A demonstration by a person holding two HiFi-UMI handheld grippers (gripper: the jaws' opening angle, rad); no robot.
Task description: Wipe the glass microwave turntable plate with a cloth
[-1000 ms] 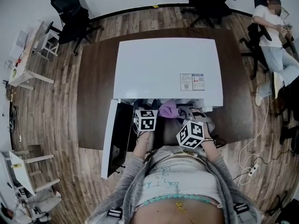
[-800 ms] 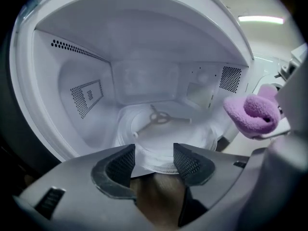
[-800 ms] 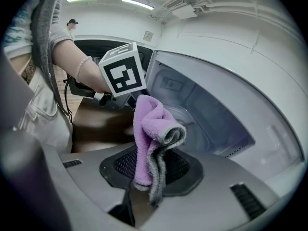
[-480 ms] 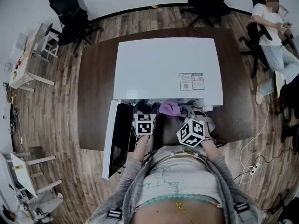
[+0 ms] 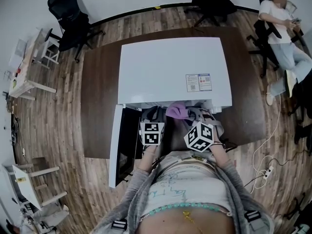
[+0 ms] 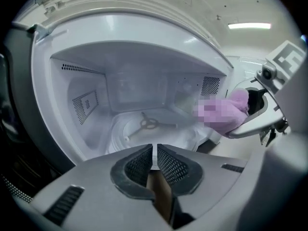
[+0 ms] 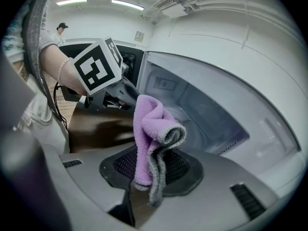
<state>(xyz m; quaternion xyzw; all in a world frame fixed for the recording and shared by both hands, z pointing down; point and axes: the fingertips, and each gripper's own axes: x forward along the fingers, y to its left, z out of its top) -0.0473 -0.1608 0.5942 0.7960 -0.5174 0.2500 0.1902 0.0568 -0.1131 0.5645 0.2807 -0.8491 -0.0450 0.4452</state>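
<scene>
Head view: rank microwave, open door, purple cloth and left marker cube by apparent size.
1. microwave
2. open door
3. purple cloth and left marker cube look alike; the cloth is partly hidden, so unranked.

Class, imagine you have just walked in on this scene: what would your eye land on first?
The big white microwave fills the middle of the dark table, its door swung open. At its mouth, the purple cloth stands bunched in the jaws of the right gripper. The left gripper has just closed its jaws on a thin pale edge, seemingly the rim of the glass plate inside.
</scene>
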